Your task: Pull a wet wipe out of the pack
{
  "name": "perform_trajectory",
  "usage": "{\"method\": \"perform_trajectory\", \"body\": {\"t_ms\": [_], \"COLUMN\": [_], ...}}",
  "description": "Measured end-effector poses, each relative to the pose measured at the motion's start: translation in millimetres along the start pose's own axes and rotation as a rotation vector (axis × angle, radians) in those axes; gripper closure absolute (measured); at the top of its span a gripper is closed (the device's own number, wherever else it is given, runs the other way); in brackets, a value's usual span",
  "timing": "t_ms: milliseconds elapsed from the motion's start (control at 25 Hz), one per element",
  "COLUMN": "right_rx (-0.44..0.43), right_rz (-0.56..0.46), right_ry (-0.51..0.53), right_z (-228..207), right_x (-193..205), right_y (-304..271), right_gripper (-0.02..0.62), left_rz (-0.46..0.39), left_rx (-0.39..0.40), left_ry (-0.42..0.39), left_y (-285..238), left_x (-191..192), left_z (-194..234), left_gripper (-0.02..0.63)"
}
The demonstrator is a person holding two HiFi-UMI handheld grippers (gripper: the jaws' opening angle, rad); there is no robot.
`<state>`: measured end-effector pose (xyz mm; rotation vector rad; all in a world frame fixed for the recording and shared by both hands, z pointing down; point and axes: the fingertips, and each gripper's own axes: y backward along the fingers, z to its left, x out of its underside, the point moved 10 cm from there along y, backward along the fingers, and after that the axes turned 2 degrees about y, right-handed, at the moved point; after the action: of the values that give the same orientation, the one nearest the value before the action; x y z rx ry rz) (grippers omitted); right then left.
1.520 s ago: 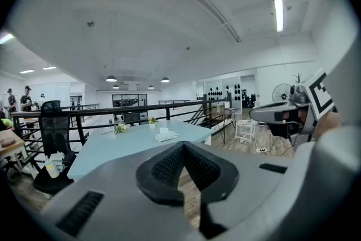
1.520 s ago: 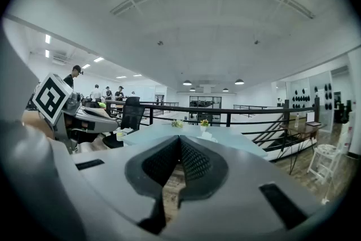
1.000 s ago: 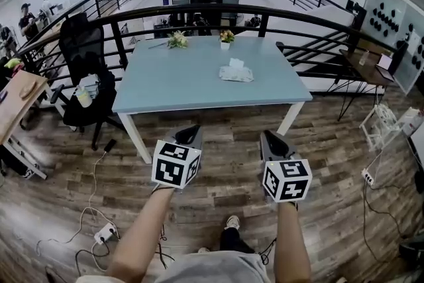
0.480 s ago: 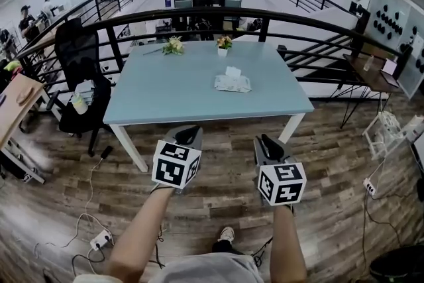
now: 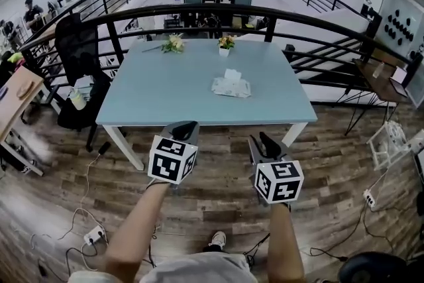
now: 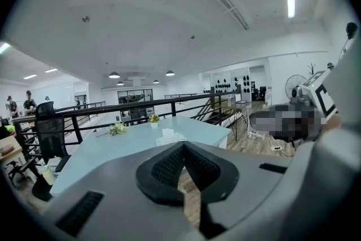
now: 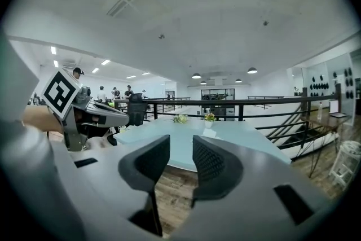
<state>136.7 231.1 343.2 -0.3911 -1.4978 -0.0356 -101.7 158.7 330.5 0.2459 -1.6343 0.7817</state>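
- Approach step, as I judge it: the soft white wet-wipe pack lies on the pale blue desk, well apart from both grippers.
- The left gripper is closed and empty. The right gripper is opening, with nothing between its jaws.
- Next, both must reach over the desk to the pack.

The wet wipe pack lies far off on the table and is too small for its print to be read. The table's back legs are hidden under its top. The person's arms are cut off by the bottom edge. A dark round thing is cut off in the corner. The people far away are too small to tell much.
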Motion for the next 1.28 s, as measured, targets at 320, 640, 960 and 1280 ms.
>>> {"method": "perform_trajectory", "body": {"t_ms": [320,640,960,1280], "right_rx": [-0.037,-0.069,-0.111,-0.125], "right_rz": [0.019,0.032,0.044,0.036], "right_ry": [-0.002,-0.022,0.001,0.021], "right_z": [-34.7,-63.3,-81.5,-98.9], "right_x": [-1.5,0.3,-2.6,-8.0], "right_y": [-24.4,-49.0,-67.0,-84.9], "right_gripper": [0.454,0.424,0.388,0.388], "left_rz": [0.008,0.015,0.034,0.021], "left_rx": [-0.036,-0.075,-0.098,-0.115], "left_ry": [0.028,0.031,0.028,0.028], "left_y": [-33.1,-60.2,-83.1,-97.0], "left_x": [-7.7,-14.5,-22.3,-29.5], "left_z": [1.9,4.8,-3.7,0.9], "left_gripper": [0.612,0.612,0.612,0.612]}}
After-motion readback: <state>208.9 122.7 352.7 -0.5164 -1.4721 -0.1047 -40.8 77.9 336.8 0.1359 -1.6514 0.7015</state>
